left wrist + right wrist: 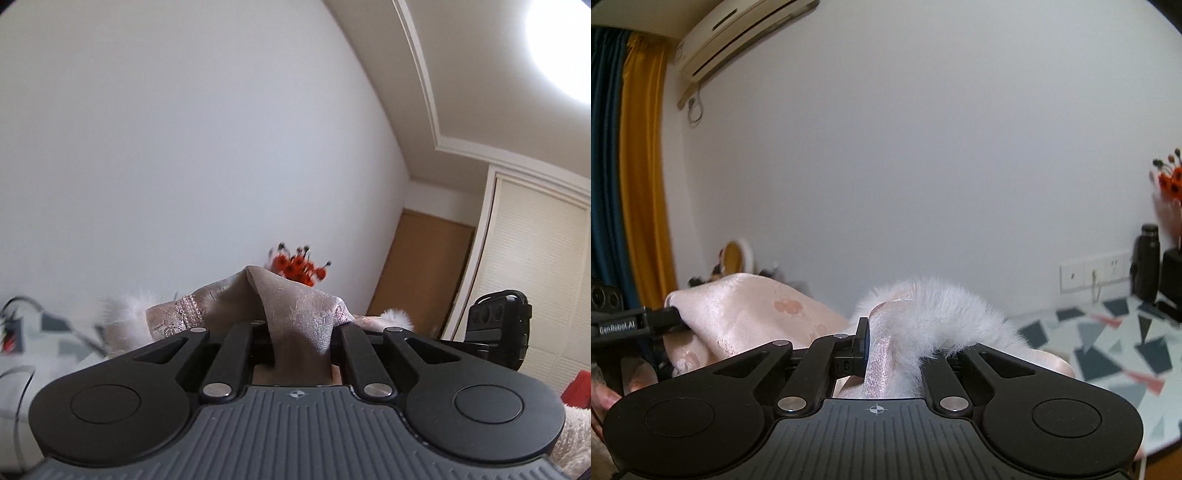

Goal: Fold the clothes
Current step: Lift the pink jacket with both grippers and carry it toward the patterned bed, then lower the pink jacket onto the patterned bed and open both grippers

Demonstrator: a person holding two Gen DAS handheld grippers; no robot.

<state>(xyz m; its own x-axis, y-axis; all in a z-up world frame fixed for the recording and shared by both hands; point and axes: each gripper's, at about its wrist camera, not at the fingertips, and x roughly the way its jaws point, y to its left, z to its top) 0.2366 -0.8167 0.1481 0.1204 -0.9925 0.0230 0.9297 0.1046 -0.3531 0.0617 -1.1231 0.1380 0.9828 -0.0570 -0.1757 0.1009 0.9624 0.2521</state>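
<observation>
Both wrist views near-level, facing wall (pixel 184 147); share orange flowers (pixel 1172 182).

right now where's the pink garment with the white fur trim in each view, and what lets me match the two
Left wrist view: pink garment at bottom centre, pinched in the left gripper.
Right wrist view: it spans lower left to centre, its fur trim in the right gripper.
Shared landmark: the orange flowers against the white wall.

left hand-held gripper (pixel 299 332): black linkages, silver rivets | right hand-held gripper (pixel 886 354): grey ribbed body, crosshair mark
</observation>
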